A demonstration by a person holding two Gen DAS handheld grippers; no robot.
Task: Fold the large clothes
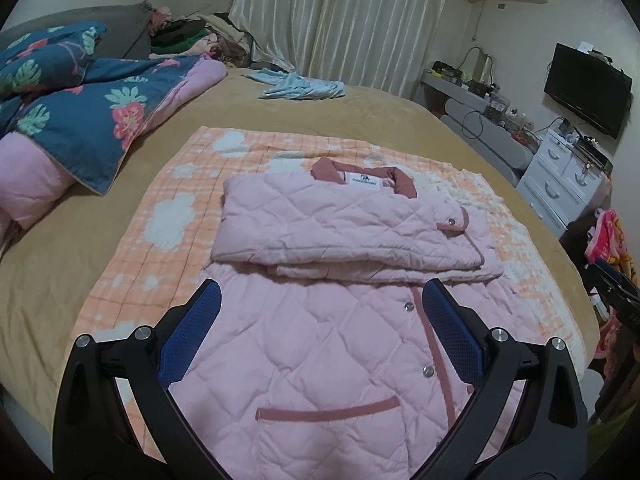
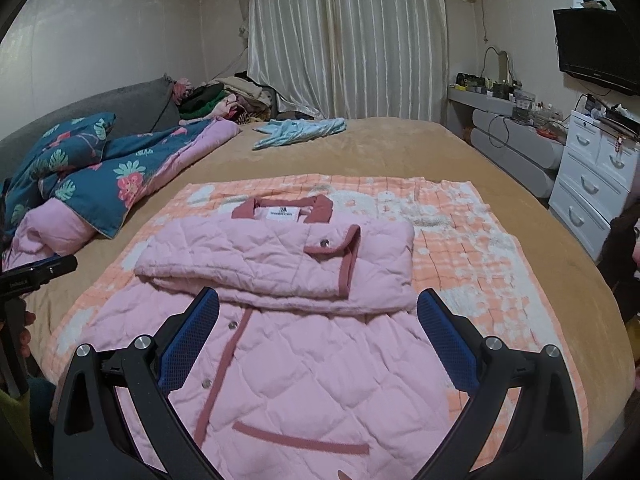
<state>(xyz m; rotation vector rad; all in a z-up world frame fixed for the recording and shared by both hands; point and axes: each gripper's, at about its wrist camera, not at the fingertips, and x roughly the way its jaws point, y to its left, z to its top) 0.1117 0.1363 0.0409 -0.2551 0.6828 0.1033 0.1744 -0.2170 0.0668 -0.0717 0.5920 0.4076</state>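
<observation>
The pink quilted jacket [image 1: 340, 320] lay on an orange checked blanket [image 1: 160, 208] near the front edge of the bed [image 1: 360, 120], sleeves already folded across the chest. Both the left gripper [image 1: 320, 312] and right gripper [image 2: 318, 320] hovered over it, spread wide and gripping nothing. The next move likely called for pinching the hem corners and carrying them up to the collar [image 2: 320, 210]. A floral duvet [image 1: 80, 120] and blue garment [image 2: 300, 130] lay well apart, blocking nothing.

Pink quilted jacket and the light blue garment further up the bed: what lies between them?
Beyond the pink quilted jacket comes the orange checked blanket, then bare tan bedspread up to the light blue garment. Both wrist views show it.
</observation>
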